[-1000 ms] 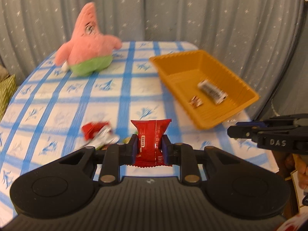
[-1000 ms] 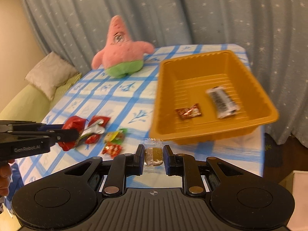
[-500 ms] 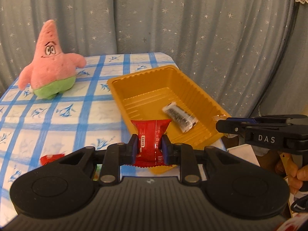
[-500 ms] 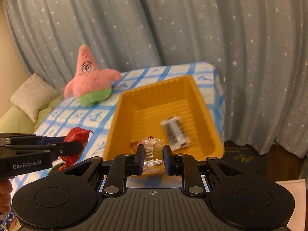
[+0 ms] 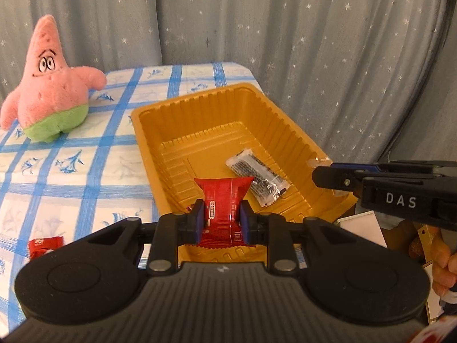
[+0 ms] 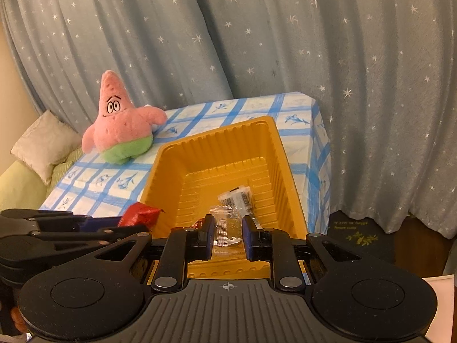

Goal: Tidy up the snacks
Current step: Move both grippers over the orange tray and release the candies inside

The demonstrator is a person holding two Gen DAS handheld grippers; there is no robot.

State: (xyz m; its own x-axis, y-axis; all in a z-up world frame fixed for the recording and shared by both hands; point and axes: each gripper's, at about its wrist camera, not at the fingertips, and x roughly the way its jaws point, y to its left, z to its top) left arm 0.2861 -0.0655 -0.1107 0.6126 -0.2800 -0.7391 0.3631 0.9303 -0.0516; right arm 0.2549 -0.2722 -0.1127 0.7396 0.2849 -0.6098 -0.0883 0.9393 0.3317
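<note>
Now the left gripper [image 5: 221, 219] is clamped on a red snack packet [image 5: 223, 205], glossy, crimped at top & bottom, with a small white label too small to read. The packet stands upright between the pads, above the near end of the orange tray [image 5: 177, 114]. The right gripper [image 6: 228, 232] is clamped on a clear wrapped candy [image 6: 227, 228], also above the tray's near end. Inside the tray lies a clear packet w/ black print [image 5: 258, 177], unreadable. On the right gripper's side, seen from the left wrist view, is written "DAS".
</note>
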